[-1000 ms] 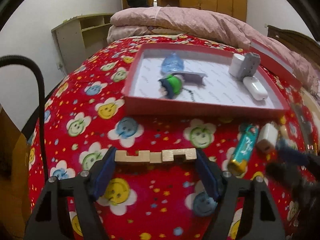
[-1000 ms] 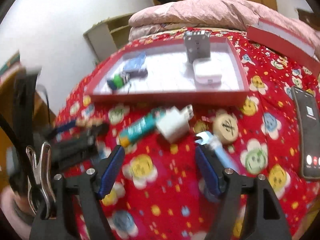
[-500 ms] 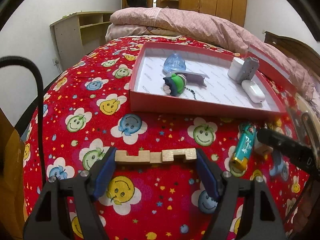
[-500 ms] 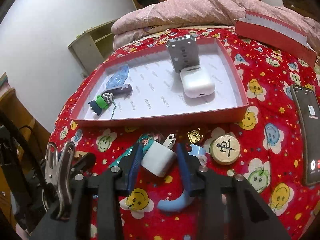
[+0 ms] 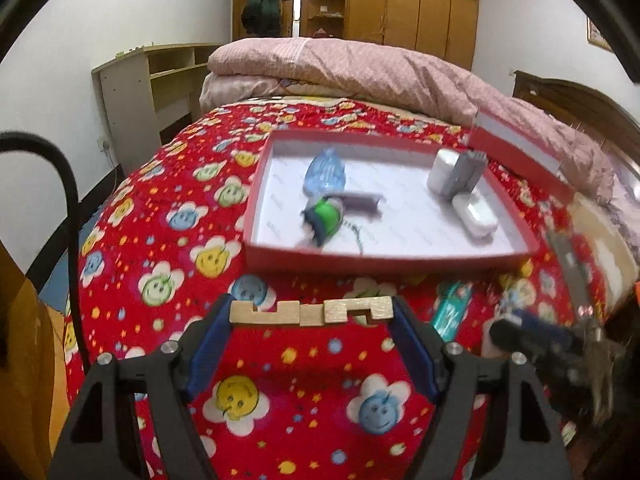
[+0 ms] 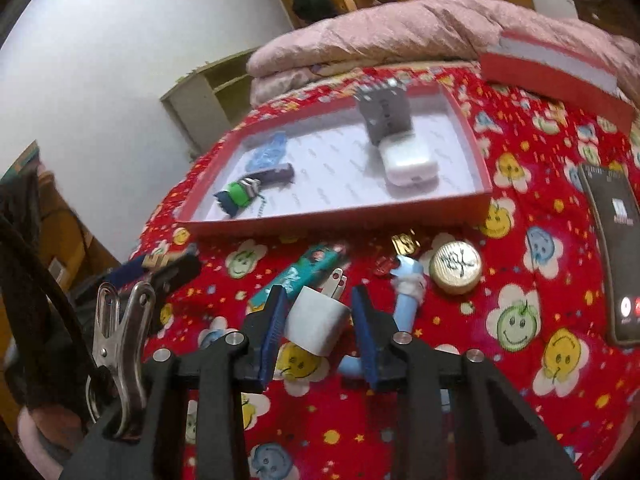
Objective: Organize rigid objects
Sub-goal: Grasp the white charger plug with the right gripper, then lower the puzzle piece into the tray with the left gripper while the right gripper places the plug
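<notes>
My left gripper (image 5: 311, 312) is shut on a notched wooden puzzle piece (image 5: 311, 311), held above the red bedspread in front of the red tray (image 5: 384, 258). My right gripper (image 6: 318, 312) is shut on a white plug adapter (image 6: 318, 322), lifted just off the bedspread. The tray (image 6: 332, 218) holds a green toy keychain (image 6: 238, 196), a blue clear piece (image 6: 266, 156), a grey block (image 6: 386, 118) and a white earbud case (image 6: 408, 162). A teal lighter (image 6: 302, 276), a blue-white figure (image 6: 408, 292) and a round wooden token (image 6: 456, 266) lie in front of the tray.
A black phone (image 6: 618, 248) lies on the bedspread at the right. The red tray lid (image 6: 556, 76) leans against the pink quilt (image 6: 420, 28) behind. A metal clip (image 6: 120, 344) hangs on my right gripper's left side. A shelf unit (image 5: 148, 92) stands by the wall.
My right gripper has closed on the white plug adapter and lifted it. My left gripper has risen with the wooden piece and sees the tray from higher up.
</notes>
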{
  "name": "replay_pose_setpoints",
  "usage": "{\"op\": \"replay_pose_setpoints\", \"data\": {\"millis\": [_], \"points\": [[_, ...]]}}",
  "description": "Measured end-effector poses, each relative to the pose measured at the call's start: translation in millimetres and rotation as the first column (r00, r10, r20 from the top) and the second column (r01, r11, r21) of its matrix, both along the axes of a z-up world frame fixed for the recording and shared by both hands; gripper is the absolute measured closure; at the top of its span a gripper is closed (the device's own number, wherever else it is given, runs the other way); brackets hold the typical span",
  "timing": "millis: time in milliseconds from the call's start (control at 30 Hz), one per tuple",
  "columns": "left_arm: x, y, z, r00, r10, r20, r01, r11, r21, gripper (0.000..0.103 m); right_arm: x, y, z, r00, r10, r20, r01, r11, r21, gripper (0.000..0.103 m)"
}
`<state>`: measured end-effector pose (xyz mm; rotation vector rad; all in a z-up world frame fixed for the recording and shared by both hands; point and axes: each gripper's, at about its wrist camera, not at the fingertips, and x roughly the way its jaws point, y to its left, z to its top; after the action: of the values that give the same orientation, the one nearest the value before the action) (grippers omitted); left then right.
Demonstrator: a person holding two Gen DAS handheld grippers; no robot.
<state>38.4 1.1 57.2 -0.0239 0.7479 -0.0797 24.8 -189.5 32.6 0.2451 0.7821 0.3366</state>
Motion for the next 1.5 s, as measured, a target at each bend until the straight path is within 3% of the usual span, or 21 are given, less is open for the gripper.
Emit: {"op": "replay_pose_setpoints", "data": {"millis": [367,767,967,1500], "points": [[62,-24,18,0.998,-0.045,-0.054,0.043,0.999,-0.023,0.023,-3,-4,17,0.992,0.110,0.063,-0.113,0.993,0.036,0.069],[93,-34,0,0.996,-0.043,-0.081,0.044,0.999,0.005,0.023,46,-25,52,0.989,0.042,0.142,-0.042,0.999,0.003,0.069],[98,-32,-3,0.997,-0.033,-0.070,0.035,0.999,0.025,0.023,70,-30,47,0.991,-0.010,0.130,0.008,1.000,0.017,0.069],[116,-36,-9,0.999,-0.033,-0.036,0.035,0.998,0.058,0.023,92,-25,14,0.997,-0.033,0.075,0.038,0.997,-0.063,0.069]]}}
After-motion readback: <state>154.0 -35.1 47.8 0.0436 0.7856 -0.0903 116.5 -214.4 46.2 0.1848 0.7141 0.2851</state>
